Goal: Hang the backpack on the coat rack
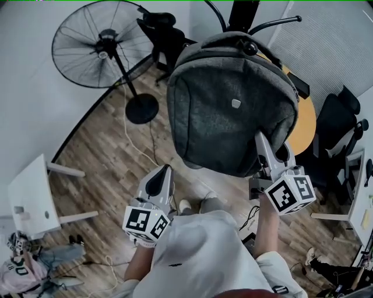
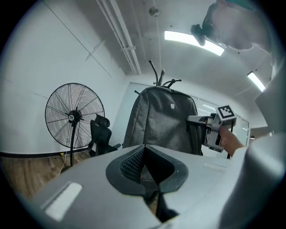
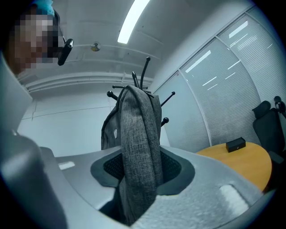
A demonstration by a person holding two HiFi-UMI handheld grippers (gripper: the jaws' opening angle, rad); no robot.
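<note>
Coat rack (image 1: pixel 242 14): a black metal pole with curved, ball-tipped pegs. It stands straight ahead of both grippers, and its pegs rise above and beyond the right gripper's jaws.

Floor fan (image 1: pixel 96 52): a round black wire-caged fan on a stand, ahead and to the left of the left gripper and well clear of the work.

Backpack (image 1: pixel 233 110): a grey woven-fabric bag with a small pale badge. It hangs upright directly in front of the right gripper, with its top up among the rack's pegs. No view shows whether a top loop is actually over a peg.

Right gripper (image 1: pixel 271 152): clamped on a fold of grey fabric at the backpack's lower side edge. The fabric fills the gap between the pads, so this grip probably carries some of the bag's weight.

Left gripper (image 1: pixel 160 180): jaws pinched together on nothing, held level below the bag and to the left of the right gripper, apart from the fabric.

Step in hand: most likely settling the bag onto a peg.

Doing it well: lower the right gripper slowly and watch the fabric above its jaws. If the fabric goes slack while the top of the bag stays put, the peg has taken the weight. Only then ease the pads apart, and draw back along the line of the jaws so the fold is not dragged sideways.

Risk: letting go early could drop the bag. The free left gripper could steady the bag's underside.
</note>
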